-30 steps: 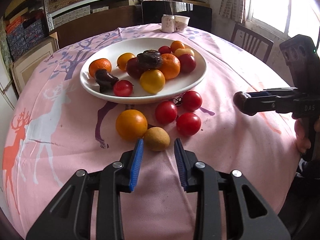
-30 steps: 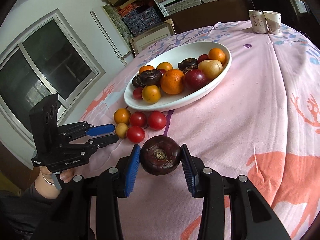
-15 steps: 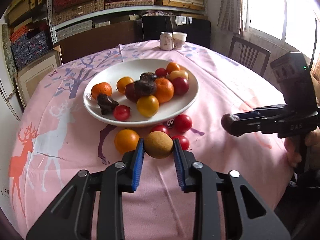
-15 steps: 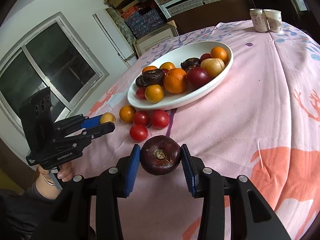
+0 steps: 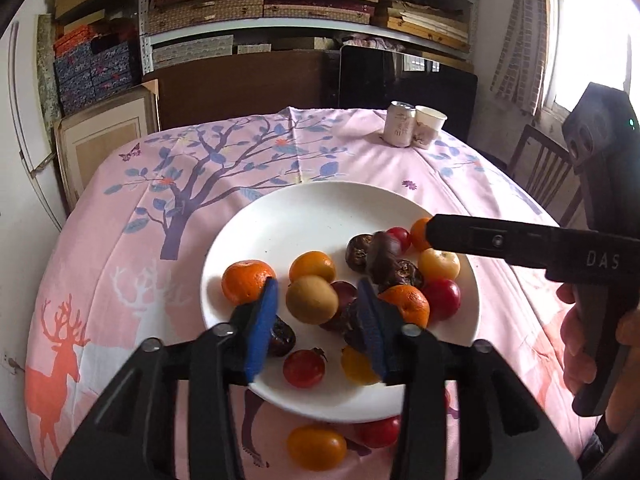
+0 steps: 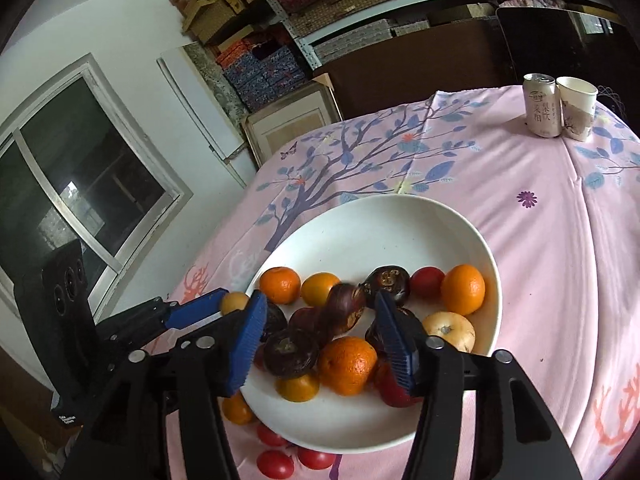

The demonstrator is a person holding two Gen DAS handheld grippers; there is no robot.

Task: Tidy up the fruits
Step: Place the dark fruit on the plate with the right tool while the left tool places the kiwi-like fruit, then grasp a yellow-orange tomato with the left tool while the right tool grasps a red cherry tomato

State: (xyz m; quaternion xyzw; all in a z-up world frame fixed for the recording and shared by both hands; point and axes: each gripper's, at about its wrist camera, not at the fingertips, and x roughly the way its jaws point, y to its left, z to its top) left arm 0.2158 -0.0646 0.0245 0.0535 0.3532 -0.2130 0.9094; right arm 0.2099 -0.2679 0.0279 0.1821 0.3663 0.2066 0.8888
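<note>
Right now both your grippers sit over the white plate (image 5: 304, 216), which lies on the pink tablecloth (image 5: 120, 240) w/ the deer and tree print.

Your left gripper (image 5: 316, 312) is at lower centre of the left wrist view. Its jaws have just been opening and stand apart; the tan round fruit (image 5: 311, 299) shows between the blue pads (image 5: 262, 328) w/ a gap on each side, so it's let go, among the other fruit on the plate. Just left of it is a mandarin (image 5: 248, 282), just above it an orange-yellow fruit (image 5: 312, 266).

Your right gripper (image 6: 320, 340) is at lower centre of the right wrist view. Its jaws have also just been opening and are spread, not pressing on anything. The dark purple fruit (image 6: 291, 354) lies between them on the pile (stem end facing the camera), touching a big orange (image 6: 347, 364). A second dark fruit (image 6: 345, 312) above it is motion-blurred, so I can't tell whether it rests or rolls.

Off the plate, at bottom of the left wrist view, an orange tomato (image 5: 316, 447) and a red one (image 5: 380, 432) lie on the cloth near the rim. Upper right of both views: a can (image 6: 542, 106) and a paper cup (image 6: 578, 107), side by side.
</note>
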